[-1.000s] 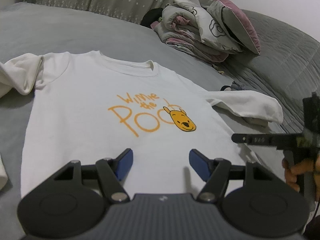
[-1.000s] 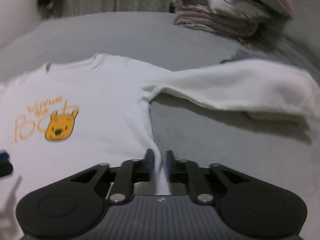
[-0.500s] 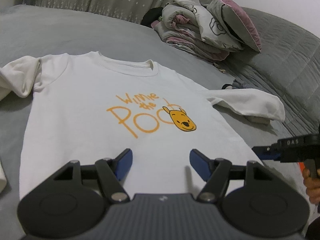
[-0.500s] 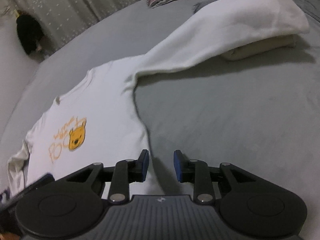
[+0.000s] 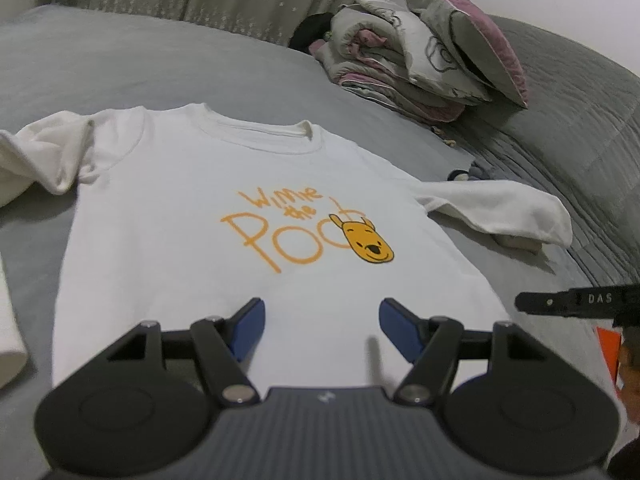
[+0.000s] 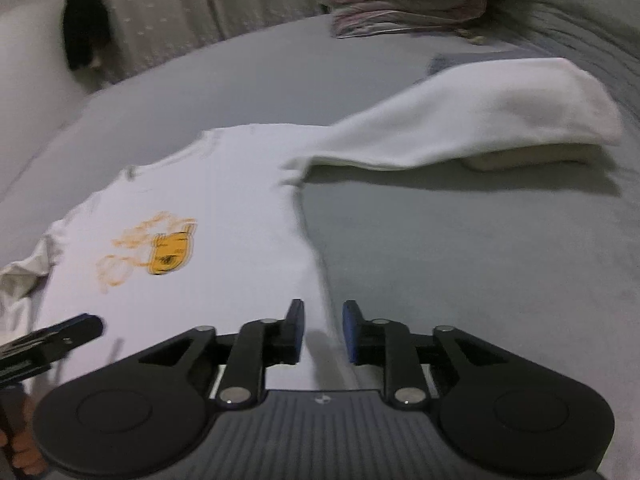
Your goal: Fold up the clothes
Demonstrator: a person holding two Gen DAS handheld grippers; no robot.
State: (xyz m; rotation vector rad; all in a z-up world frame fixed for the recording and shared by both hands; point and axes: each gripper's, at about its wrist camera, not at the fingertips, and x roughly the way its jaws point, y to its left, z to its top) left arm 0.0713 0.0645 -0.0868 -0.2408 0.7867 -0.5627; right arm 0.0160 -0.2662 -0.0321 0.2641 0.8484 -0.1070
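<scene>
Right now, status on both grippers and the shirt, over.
Left gripper open, empty, above the hem. Right gripper open, empty, at the side edge. White shirt flat, print up, unfolded; right sleeve splayed out. Nothing lying on it.

Dim, soft indoor light, fisheye-bent edges with dark corners, motion blur across the right-wrist view

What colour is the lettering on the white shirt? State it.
Orange, on the lettering of the shirt; sharpest in the left wrist view.
</scene>
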